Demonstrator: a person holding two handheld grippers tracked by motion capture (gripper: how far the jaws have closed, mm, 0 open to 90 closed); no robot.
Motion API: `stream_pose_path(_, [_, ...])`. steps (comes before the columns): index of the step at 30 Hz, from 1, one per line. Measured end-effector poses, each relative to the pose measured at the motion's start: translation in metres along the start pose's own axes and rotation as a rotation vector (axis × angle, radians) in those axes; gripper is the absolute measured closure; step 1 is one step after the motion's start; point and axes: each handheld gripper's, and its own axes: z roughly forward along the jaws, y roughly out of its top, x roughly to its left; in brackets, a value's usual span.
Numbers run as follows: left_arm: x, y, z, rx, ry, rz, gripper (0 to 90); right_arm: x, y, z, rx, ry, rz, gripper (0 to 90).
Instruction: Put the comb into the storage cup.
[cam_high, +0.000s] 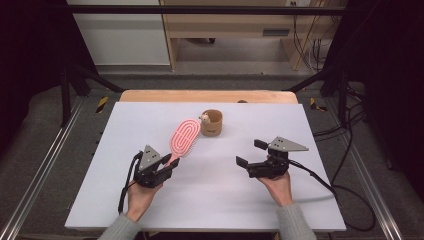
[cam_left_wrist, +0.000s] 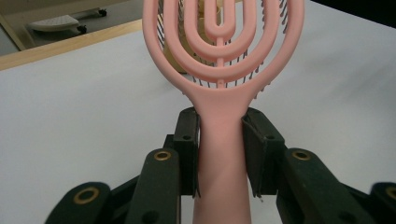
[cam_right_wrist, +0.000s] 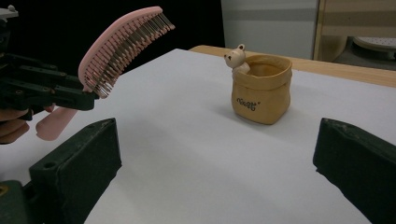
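From the high view, your left gripper (cam_high: 169, 163) sits toward the near left part of the white table (cam_high: 125, 200), its jaws clamped on the handle of the pink hairbrush (cam_high: 183, 138), whose head reaches out toward the middle of the table and ends just beside the small tan pot (cam_high: 212, 123), which stands near the middle of the far edge. Your right gripper (cam_high: 251, 154) rests over the near right part of the table, well apart from both things, with its jaws spread wide and nothing between them. In the left gripper view, your two jaws press against either side of the brush handle (cam_left_wrist: 220, 154), and the looped pink head rises straight ahead, its bristles facing away, with the pot partly hidden behind it. In the right gripper view, your jaws stand far apart at the bottom corners; the pot (cam_right_wrist: 261, 88), with a little bear figure (cam_right_wrist: 236, 58) on its rim, stands upright ahead, and the brush (cam_right_wrist: 119, 46) is tilted up off the table with bristles facing down, held by your left gripper (cam_right_wrist: 81, 95) at the left.
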Motion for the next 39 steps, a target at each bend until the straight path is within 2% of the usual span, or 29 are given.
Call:
stream_pose_path(10, [-0.006, 0.002, 0.008, 0.004, -0.002, -0.003, 68.7, 0.004, 0.006, 0.010, -0.006, 0.007, 0.018, 1.2])
stream_pose_path(19, [-0.012, 0.000, 0.014, 0.009, -0.011, -0.002, 68.7, 0.011, 0.008, 0.016, -0.001, 0.013, 0.008, 1.2])
stream_pose_path(39, [-0.027, -0.008, 0.018, 0.010, -0.007, 0.018, 68.7, 0.019, 0.000, 0.022, 0.015, 0.021, 0.035, 1.3])
